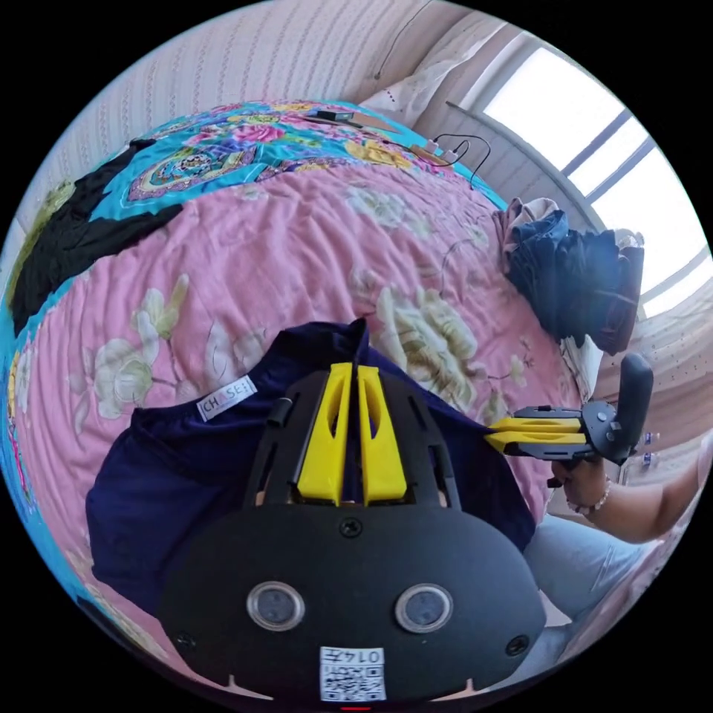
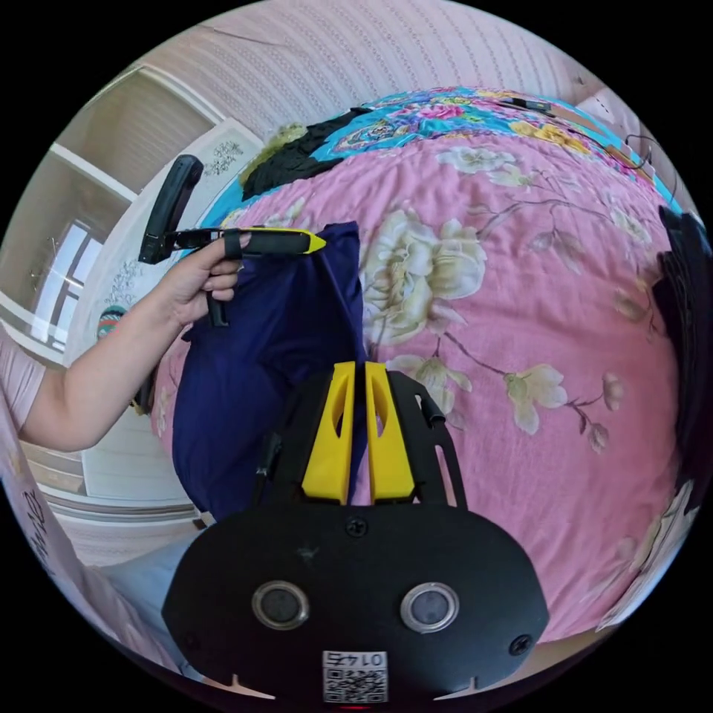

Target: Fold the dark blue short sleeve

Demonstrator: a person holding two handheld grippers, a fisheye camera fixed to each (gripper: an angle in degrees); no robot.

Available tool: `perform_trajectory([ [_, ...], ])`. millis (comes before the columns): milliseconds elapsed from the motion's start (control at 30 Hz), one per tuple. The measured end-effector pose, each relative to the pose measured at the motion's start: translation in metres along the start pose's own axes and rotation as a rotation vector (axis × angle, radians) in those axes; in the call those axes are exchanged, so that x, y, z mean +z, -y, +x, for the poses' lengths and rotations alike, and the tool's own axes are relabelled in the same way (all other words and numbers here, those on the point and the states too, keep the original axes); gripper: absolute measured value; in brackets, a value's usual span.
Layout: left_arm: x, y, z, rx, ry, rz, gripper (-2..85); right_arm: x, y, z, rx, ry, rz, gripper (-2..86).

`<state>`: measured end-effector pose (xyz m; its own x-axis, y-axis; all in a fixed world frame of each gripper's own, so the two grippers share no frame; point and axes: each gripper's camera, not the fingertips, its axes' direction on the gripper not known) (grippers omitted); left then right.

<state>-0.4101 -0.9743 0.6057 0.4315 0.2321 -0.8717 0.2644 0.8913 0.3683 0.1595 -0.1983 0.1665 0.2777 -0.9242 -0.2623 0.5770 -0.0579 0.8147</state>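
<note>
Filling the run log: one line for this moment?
left hand-held gripper: shut on shirt | right hand-held gripper: shut on shirt | shirt lifted over bed

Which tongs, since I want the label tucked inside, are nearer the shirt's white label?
Left. The left tongs clamp the dark blue shirt right beside the white label; the right tongs grip the shirt's opposite edge, farther off.
</note>
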Motion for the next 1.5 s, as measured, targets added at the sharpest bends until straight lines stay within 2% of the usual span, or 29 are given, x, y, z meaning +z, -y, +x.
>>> perform_trajectory([
  [167,-0.002,0.027,-0.013,-0.015,-0.122,0.016,-0.7,0.007,0.005,0.022,0.096,0.038,0.036,1.6],
  [300,-0.006,0.035,-0.024,-0.048,-0.063,-0.017,-0.9,0.016,0.009,0.032,0.135,0.052,0.049,1.6],
  [433,-0.024,0.028,-0.03,-0.031,-0.128,0.05,-0.9,0.025,0.012,0.039,0.156,0.062,0.053,1.7],
  [533,-0.038,0.02,-0.038,-0.054,-0.091,0.047,-0.6,0.038,0.015,0.043,0.173,0.08,0.024,1.9],
  [667,-0.112,-0.038,-0.061,-0.151,-0.085,0.204,1.7,0.034,0.018,0.039,0.131,0.024,0.033,2.0],
  [833,-0.193,-0.168,-0.105,-0.459,0.112,0.238,3.2,0.035,0.039,0.016,-0.012,0.044,0.001,1.5],
  [967,-0.246,-0.27,-0.14,-0.755,0.279,0.243,4.5,0.081,0.087,-0.049,-0.269,0.224,-0.105,1.4],
  [1067,-0.271,-0.31,-0.159,-0.872,0.301,0.312,7.2,0.127,0.123,-0.126,-0.476,0.322,-0.163,2.6],
  [1167,-0.286,-0.328,-0.179,-0.914,0.245,0.411,8.5,0.173,0.154,-0.209,-0.634,0.37,-0.203,4.8],
  [1267,-0.287,-0.334,-0.198,-0.932,0.195,0.44,8.6,0.225,0.174,-0.28,-0.716,0.33,-0.228,5.5],
  [1367,-0.273,-0.338,-0.215,-0.952,0.179,0.309,6.3,0.278,0.182,-0.33,-0.732,0.29,-0.278,6.6],
  [1467,-0.283,-0.347,-0.211,-0.893,0.212,0.328,2.5,0.333,0.177,-0.358,-0.752,0.146,-0.41,6.3],
  [1500,-0.287,-0.352,-0.209,-0.884,0.211,0.333,1.0,0.338,0.176,-0.36,-0.756,0.105,-0.375,4.2],
])
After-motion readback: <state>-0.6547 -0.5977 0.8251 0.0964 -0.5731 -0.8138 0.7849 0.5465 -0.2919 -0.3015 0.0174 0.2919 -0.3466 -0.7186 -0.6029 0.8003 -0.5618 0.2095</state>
